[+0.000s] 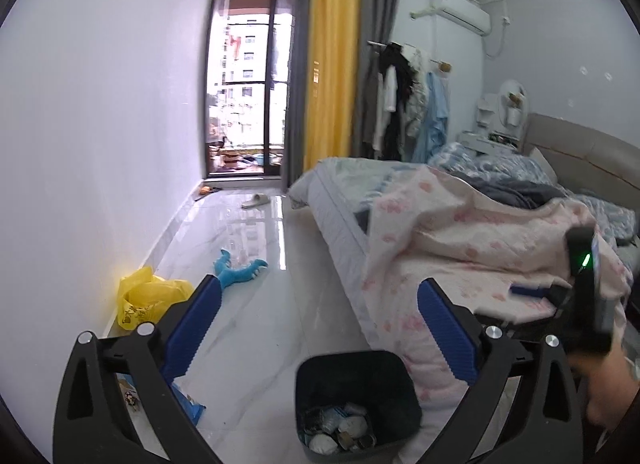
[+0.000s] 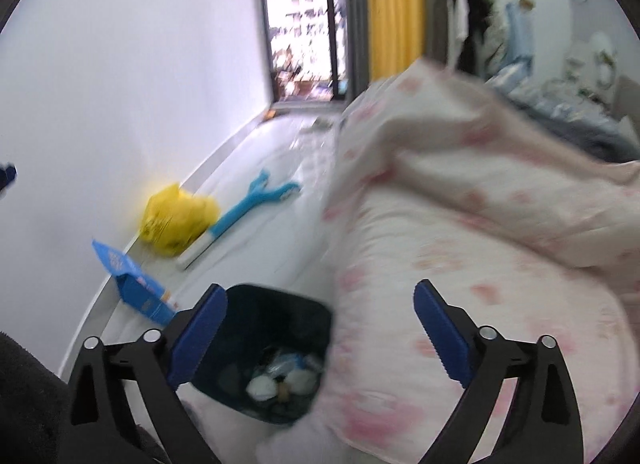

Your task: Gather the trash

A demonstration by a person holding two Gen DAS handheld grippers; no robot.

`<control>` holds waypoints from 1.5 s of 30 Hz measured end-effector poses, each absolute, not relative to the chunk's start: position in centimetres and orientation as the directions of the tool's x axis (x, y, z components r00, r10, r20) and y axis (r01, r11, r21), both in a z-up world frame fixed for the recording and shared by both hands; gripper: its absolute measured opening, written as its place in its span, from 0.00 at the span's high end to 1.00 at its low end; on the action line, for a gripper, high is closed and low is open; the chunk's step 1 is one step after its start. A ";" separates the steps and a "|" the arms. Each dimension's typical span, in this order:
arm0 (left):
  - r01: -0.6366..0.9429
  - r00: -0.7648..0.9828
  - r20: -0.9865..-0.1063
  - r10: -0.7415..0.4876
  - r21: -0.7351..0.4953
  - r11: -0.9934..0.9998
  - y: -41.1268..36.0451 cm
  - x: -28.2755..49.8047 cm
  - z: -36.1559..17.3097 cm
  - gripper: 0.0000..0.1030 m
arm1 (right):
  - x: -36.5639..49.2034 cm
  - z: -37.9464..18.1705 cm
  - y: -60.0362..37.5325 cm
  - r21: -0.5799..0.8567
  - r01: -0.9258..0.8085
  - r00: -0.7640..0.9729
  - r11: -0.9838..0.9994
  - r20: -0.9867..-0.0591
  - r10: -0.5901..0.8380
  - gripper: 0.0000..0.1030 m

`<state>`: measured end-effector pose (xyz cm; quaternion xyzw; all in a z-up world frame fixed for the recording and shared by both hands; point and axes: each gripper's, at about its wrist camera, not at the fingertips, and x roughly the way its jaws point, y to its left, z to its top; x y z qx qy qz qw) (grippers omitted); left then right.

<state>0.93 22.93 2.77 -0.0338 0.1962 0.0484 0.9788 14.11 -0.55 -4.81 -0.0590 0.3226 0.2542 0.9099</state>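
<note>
A dark trash bin (image 1: 308,380) stands on the pale floor against the bed, with crumpled paper and wrappers (image 1: 340,428) lying in its bottom. My left gripper (image 1: 320,284) is open above and just behind the bin, with nothing between its blue pads. In the blurred right wrist view the same bin (image 2: 240,304) sits low between the fingers. My right gripper (image 2: 320,288) is open and empty over it. A yellow plastic bag (image 1: 148,300) (image 2: 176,220) lies by the wall. A blue carton (image 2: 136,288) lies open near it.
A bed with a pink-flowered quilt (image 1: 460,256) (image 2: 480,224) fills the right side. A blue plush toy (image 1: 240,268) (image 2: 256,204) and a slipper (image 1: 258,200) lie on the glossy floor. The white wall (image 1: 100,144) bounds the left. A hand (image 1: 612,392) shows at the right edge.
</note>
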 end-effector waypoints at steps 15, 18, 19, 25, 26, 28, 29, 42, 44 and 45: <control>-0.177 0.929 -0.332 0.167 -0.001 0.984 17.0 -4.4 3.4 0.03 | 3.8 3.7 -14.8 -0.044 -0.393 0.851 0.918 -0.397 0.345 0.03; -0.167 0.925 -0.346 0.159 0.005 0.986 16.2 -4.9 2.6 0.03 | 2.3 3.8 -16.4 -0.069 -0.377 0.864 0.924 -0.385 0.324 0.03; -0.166 0.926 -0.343 0.159 0.010 0.986 15.9 -5.2 2.5 0.03 | 2.0 3.6 -17.2 -0.061 -0.373 0.865 0.926 -0.386 0.322 0.03; -0.163 0.932 -0.318 0.173 0.057 0.985 14.0 -6.6 1.1 0.03 | 0.2 1.4 -20.7 0.001 -0.317 0.868 0.949 -0.402 0.290 0.03; -0.168 0.937 -0.302 0.175 0.049 0.985 14.0 -6.9 0.9 0.03 | -0.1 0.9 -21.3 0.024 -0.313 0.867 0.950 -0.402 0.295 0.03; -0.179 0.941 -0.284 0.184 0.045 0.983 14.0 -7.4 0.6 0.03 | -0.3 -0.2 -22.0 0.068 -0.320 0.858 0.945 -0.403 0.320 0.03; -0.179 0.940 -0.286 0.185 0.047 0.983 14.1 -7.5 0.4 0.03 | -0.3 -0.4 -22.2 0.068 -0.319 0.857 0.945 -0.406 0.318 0.03; -0.160 0.940 -0.303 0.153 0.002 0.987 15.0 -7.7 -0.4 0.03 | -1.5 -0.4 -23.2 0.107 -0.395 0.848 0.913 -0.339 0.407 0.03; -0.159 0.937 -0.312 0.158 0.021 0.987 14.7 -7.5 -0.5 0.03 | -1.6 -0.3 -22.8 0.098 -0.407 0.843 0.908 -0.342 0.415 0.03; -0.159 0.936 -0.313 0.159 0.025 0.987 14.6 -7.5 -0.6 0.03 | -1.6 -0.3 -22.6 0.092 -0.411 0.842 0.907 -0.344 0.416 0.03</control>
